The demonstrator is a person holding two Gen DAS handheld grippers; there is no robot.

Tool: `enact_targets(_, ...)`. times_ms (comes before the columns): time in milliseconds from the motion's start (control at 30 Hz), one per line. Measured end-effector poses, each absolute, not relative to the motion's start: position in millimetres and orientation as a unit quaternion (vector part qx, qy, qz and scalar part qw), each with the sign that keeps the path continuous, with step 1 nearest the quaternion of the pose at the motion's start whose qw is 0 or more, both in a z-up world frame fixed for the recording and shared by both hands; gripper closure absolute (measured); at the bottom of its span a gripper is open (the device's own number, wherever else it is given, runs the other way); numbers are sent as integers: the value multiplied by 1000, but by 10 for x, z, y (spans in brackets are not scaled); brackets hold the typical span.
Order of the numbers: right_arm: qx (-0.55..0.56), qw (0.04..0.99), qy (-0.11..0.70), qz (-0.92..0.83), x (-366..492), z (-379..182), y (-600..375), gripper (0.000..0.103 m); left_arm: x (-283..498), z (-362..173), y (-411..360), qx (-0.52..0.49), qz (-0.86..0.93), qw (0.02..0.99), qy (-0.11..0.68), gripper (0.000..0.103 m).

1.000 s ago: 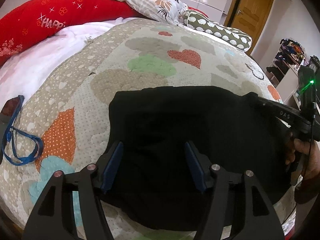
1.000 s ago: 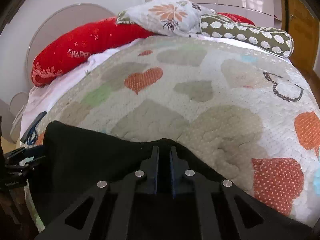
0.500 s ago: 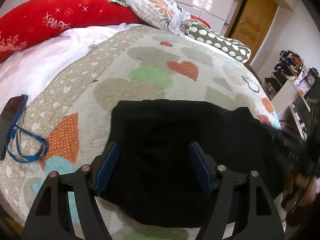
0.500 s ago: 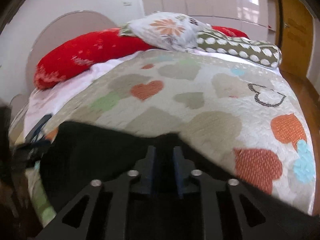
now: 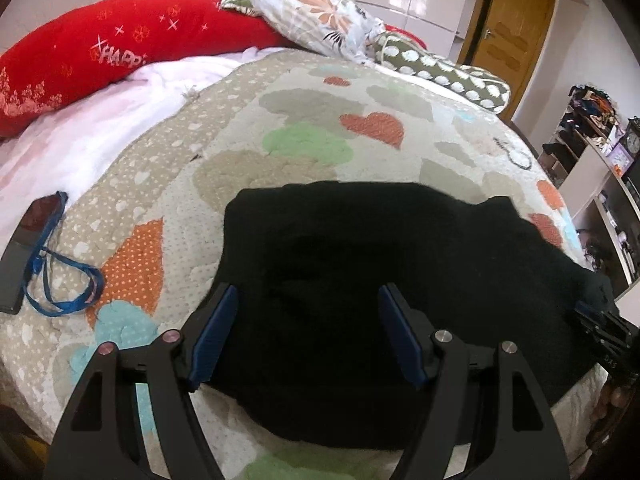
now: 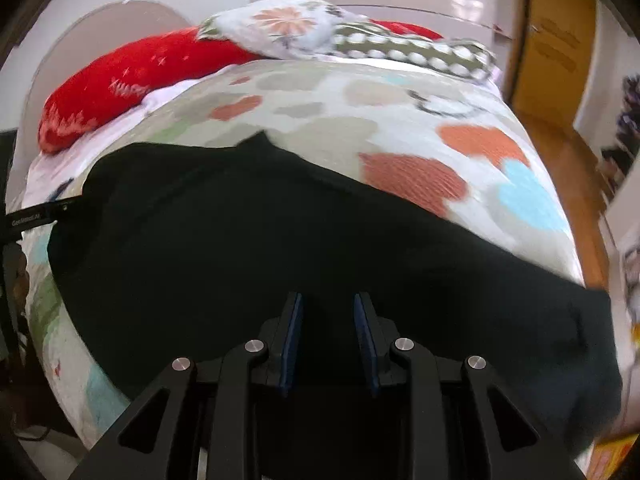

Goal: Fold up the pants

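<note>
The black pants [image 5: 360, 264] lie folded flat on the heart-patterned quilt [image 5: 304, 144] near the bed's front edge. My left gripper [image 5: 308, 300] is wide open, empty, hovering over the pants' near left part. In the right wrist view the pants [image 6: 260, 232] spread across the quilt [image 6: 400, 120]. My right gripper [image 6: 327, 304] is over them with its jaws apart by a narrow gap and nothing between them. The right gripper also shows at the right edge of the left wrist view [image 5: 604, 340], by the pants' right end.
A red bolster [image 5: 100, 56], a floral pillow [image 5: 320, 20] and a green patterned pillow [image 5: 444, 76] lie at the head of the bed. A phone with a blue lanyard [image 5: 40, 260] rests at the quilt's left. Shelves [image 5: 592, 152] and a wooden door [image 5: 508, 36] stand to the right.
My right gripper has let go of the pants' edge, opened slightly and pulled back and down to the right. The pants now lie flat. My left gripper stayed open.
</note>
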State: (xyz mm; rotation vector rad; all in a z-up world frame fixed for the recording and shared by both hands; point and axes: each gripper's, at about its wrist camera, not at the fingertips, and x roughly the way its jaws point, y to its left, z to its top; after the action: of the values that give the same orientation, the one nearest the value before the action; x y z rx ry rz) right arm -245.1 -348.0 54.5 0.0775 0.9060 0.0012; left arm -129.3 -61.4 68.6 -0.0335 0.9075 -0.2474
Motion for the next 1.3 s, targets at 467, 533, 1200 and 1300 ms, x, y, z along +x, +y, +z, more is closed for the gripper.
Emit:
enact_targets(467, 61, 899, 431, -46, -2985, 569, -3863, 56, -1388, 593, -877, -22, -158, 875, 458, 20)
enact_targets(533, 82, 899, 427, -49, -3062, 546, -3966, 56, -1411, 549, -918, -6, -155, 875, 458, 20)
enact_targets(1200, 196, 900, 381, -83, -3829, 687, -4578, 40, -1443, 1085, -2569, 61, -360, 819, 442, 13)
enact_targets(1300, 204, 899, 379, -78, -3806, 655, -4625, 40, -1497, 1072, -3013, 82, -407, 794, 445, 13)
